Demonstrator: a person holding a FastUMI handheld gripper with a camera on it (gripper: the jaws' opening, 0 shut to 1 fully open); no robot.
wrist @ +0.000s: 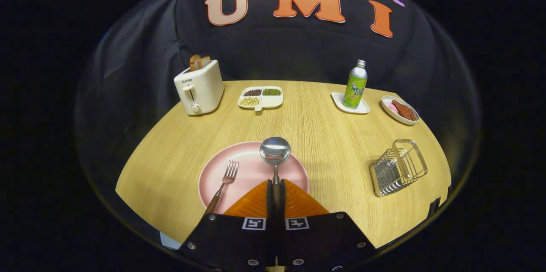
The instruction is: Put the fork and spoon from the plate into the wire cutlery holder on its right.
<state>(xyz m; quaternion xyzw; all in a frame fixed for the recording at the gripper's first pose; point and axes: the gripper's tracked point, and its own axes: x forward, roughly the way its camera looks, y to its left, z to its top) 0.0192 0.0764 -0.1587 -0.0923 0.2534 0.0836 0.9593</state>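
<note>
My gripper point(275, 186) is shut on the spoon point(275, 152), its handle pinched between both fingers and its shiny bowl sticking out ahead over the pink plate point(247, 174). The fork point(224, 184) lies on the plate's left part, tines pointing away, brown handle running back past the plate's near rim beside my left finger. The wire cutlery holder point(397, 166) stands on the wooden table to the right of the plate, well clear of the fingers.
At the back of the table point(320, 135) stand a cream toaster point(199, 88) with toast in it, a divided dish of beans point(261, 97), a green soda bottle point(355, 85) on a small white tray, and a bowl of food point(401, 110).
</note>
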